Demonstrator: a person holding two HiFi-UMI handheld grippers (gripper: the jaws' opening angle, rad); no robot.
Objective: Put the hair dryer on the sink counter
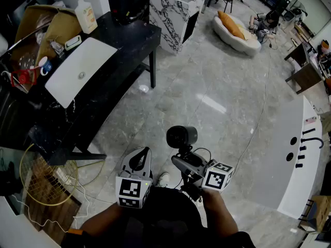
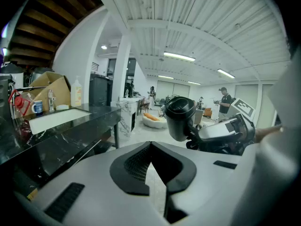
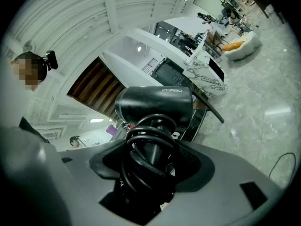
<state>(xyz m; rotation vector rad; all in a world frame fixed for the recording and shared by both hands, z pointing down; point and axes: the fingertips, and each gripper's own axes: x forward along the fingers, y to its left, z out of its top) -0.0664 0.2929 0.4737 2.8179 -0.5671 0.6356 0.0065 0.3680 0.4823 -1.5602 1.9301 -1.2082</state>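
Observation:
A black hair dryer point(image 1: 182, 137) with its cord coiled round the handle sits between the jaws of my right gripper point(image 1: 182, 158), which is shut on the handle. In the right gripper view the dryer barrel point(image 3: 154, 105) lies crosswise just past the right gripper point(image 3: 150, 159). My left gripper point(image 1: 140, 160) hangs beside it, shut and holding nothing. The left gripper point(image 2: 150, 145) sees the dryer point(image 2: 180, 118) to its right. The black sink counter point(image 1: 129, 40) with a white basin point(image 1: 80, 68) stands far off at upper left, and also shows in the left gripper view point(image 2: 70, 126).
A soap bottle point(image 1: 85, 14), a cardboard box point(image 1: 41, 19) and small clutter stand on the counter's back. A marble cabinet point(image 1: 173, 14) stands beyond it, a wire basket point(image 1: 46, 180) at lower left, and a white curved counter point(image 1: 305, 154) at the right. Grey tiled floor lies between.

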